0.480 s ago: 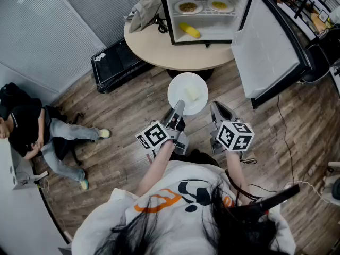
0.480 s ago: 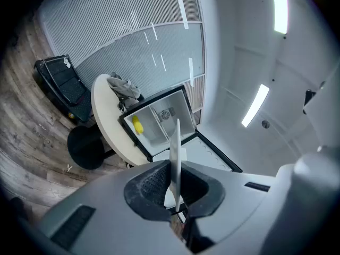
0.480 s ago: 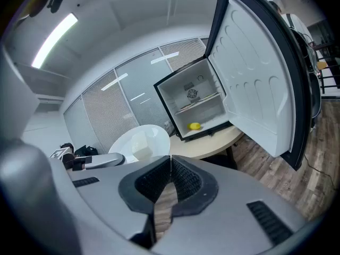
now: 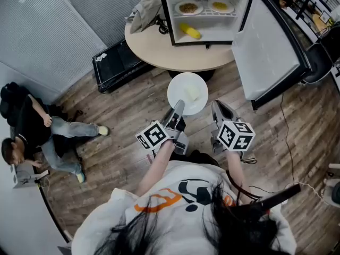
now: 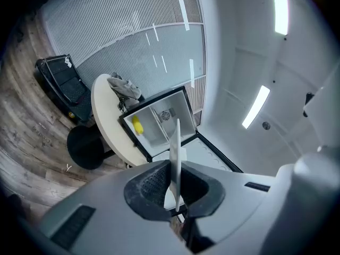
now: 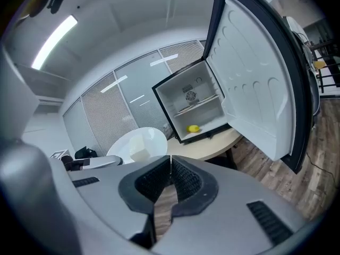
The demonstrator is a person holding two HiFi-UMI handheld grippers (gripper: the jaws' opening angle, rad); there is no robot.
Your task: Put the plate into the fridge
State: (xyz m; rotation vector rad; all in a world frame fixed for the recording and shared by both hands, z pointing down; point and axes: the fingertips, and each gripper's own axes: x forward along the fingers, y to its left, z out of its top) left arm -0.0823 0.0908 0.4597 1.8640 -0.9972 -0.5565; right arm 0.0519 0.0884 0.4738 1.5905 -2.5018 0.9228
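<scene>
**Left claw carries the plate, fridge straight ahead**

Left claw (image 4: 179,104) is clenched on the near rim of the white plate (image 4: 178,85). The plate reaches forward from the jaws, about level, with a pale block (image 4: 192,93) lying on it. In the left gripper view the plate shows edge-on between the pads. Right claw (image 4: 217,107) hangs just beside it, jaws pressed together on nothing.

The open fridge (image 4: 167,14) stands on the round counter (image 4: 159,49), ahead of the plate and well apart from it, so the carry looks about half done. The claw points at the opening, so the next move is likely a plain push forward. The fridge door (image 4: 265,47) swings out to the right, on the right claw's side.

Two filled dishes (image 4: 188,7) take up the upper shelf. Below, a yellow item (image 4: 189,31) lies to the left, so the lower right looks the freest spot. Wood floor (image 4: 133,105) lies underneath, with a person (image 4: 32,132) seated far left.
</scene>
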